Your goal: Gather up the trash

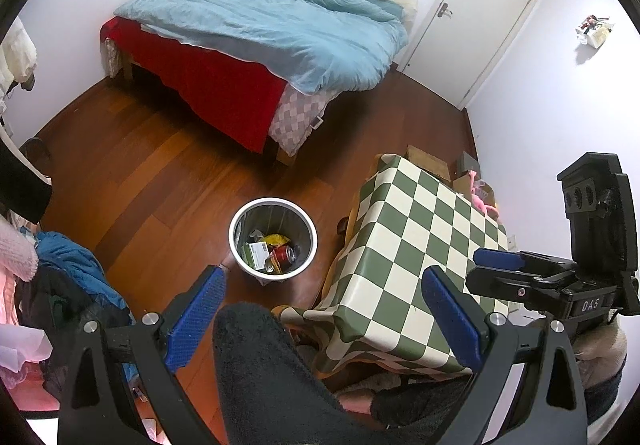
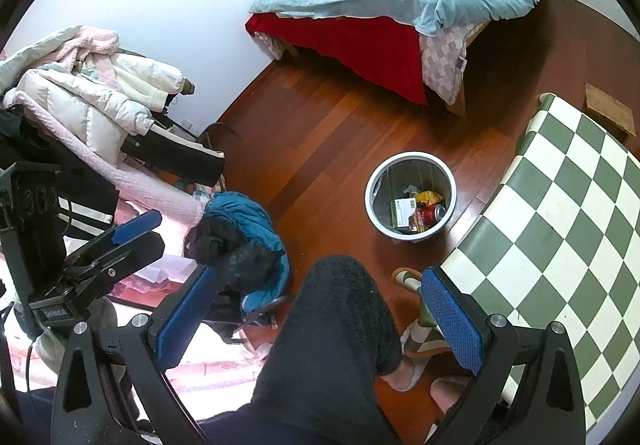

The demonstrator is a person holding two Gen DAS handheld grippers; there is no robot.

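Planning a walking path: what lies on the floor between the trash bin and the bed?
Only bare wooden floor lies between the trash bin and the bed. The right wrist view shows this most clearly; the left agrees.

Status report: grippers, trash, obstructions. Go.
Left gripper open, empty. Right gripper open, empty. Trash bin on floor, holds can and wrappers. Checkered table bare; nothing blocking.

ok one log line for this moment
left gripper open | right gripper open | round white trash bin holds red can, wrappers
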